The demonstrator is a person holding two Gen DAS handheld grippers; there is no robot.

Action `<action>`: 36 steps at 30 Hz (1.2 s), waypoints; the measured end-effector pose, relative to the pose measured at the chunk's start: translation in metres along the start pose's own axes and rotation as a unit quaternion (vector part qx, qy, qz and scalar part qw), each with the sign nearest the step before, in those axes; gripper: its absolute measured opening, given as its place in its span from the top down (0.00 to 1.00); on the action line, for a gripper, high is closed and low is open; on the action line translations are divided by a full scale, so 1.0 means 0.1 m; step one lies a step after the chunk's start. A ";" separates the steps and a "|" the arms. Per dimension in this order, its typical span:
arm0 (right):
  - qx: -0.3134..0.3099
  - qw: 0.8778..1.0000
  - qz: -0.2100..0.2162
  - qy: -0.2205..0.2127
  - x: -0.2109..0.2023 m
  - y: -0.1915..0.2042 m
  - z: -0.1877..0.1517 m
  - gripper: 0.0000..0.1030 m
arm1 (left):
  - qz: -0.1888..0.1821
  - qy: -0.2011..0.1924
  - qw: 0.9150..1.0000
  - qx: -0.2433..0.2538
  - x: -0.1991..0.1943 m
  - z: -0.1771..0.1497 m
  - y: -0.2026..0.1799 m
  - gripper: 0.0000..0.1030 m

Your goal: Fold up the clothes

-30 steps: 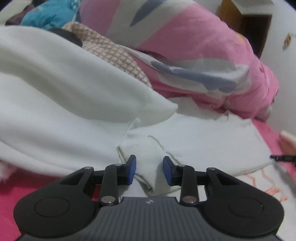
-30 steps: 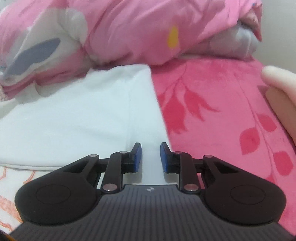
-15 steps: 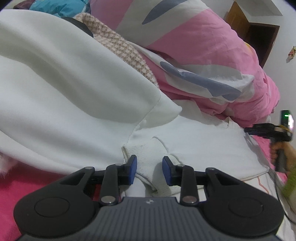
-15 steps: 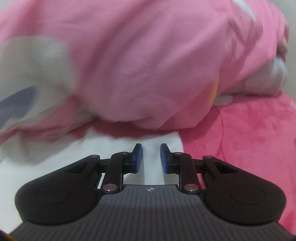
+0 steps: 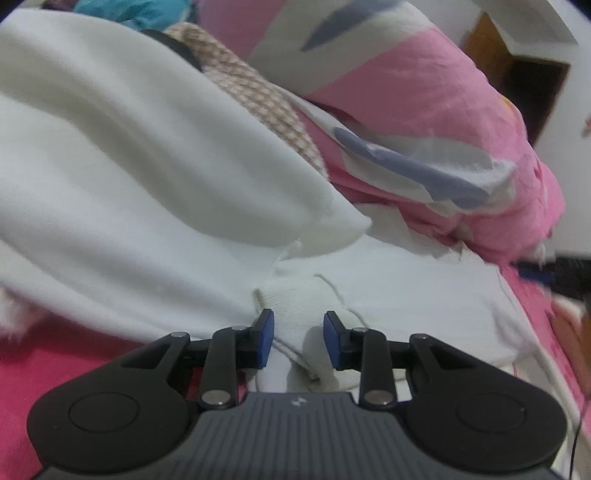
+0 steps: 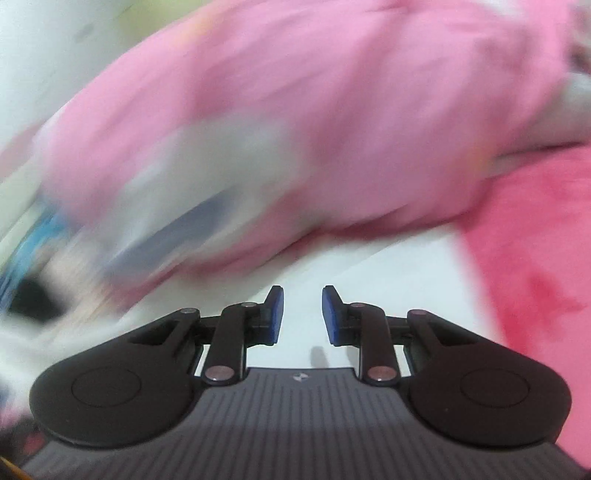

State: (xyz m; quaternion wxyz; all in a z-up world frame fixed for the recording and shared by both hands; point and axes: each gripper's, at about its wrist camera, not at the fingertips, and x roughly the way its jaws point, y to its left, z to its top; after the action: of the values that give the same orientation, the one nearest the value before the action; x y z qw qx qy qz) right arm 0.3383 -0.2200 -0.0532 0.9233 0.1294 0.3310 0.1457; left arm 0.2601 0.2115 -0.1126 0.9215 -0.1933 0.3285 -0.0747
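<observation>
A white garment (image 5: 406,295) lies flat on the pink bed. Its ribbed sleeve cuff (image 5: 295,306) runs back between my left gripper's blue pads (image 5: 298,332), bunched there with both pads against it, so the left is shut on it. A thick white hooded garment (image 5: 129,166) is heaped at the left, its edge over the sleeve. The right wrist view is heavily blurred. There my right gripper (image 6: 303,314) hovers over the white garment (image 6: 388,280) with a gap between its pads and nothing in it. From the left wrist view the right gripper (image 5: 550,273) is a dark blur beyond the garment's far right corner.
A rumpled pink, white and grey quilt (image 5: 424,122) is piled along the back of the bed. A brown checked cloth (image 5: 258,96) and a teal item (image 5: 140,14) lie behind the hooded garment. Red floral bedding (image 6: 535,277) spreads to the right. A dark doorway (image 5: 532,92) stands far right.
My right gripper swung up and left from the garment's right edge, so its view now blurs across the quilt. The left gripper stayed on the cuff, its pads drawing slightly closer.
</observation>
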 end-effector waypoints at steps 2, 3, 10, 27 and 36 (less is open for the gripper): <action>-0.045 0.998 0.042 0.024 0.04 0.44 -0.21 0.78 | -0.010 -0.013 0.999 -0.028 -0.05 0.04 0.09 0.70; -0.069 0.995 0.060 0.030 0.10 0.66 -0.31 0.78 | -0.015 -0.019 0.999 -0.041 -0.08 0.06 0.14 0.69; -0.196 0.974 0.098 0.056 0.59 1.58 -0.76 0.79 | -0.075 -0.072 0.987 -0.124 -0.30 0.20 0.47 0.66; -0.178 0.972 0.143 0.051 0.89 1.47 -0.95 0.78 | -0.007 -0.177 0.982 -0.062 -0.80 0.29 0.20 0.34; -0.131 0.974 0.176 0.058 0.90 1.33 -0.93 0.78 | 0.189 -0.255 0.944 -0.087 -1.79 0.56 0.70 0.29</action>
State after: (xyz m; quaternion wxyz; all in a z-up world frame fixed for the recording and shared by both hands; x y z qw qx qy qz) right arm 0.3199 -0.0520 -0.1290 0.8713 0.0544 0.3345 0.3550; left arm 0.1581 0.3398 0.0017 0.9513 -0.2196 0.1179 0.1812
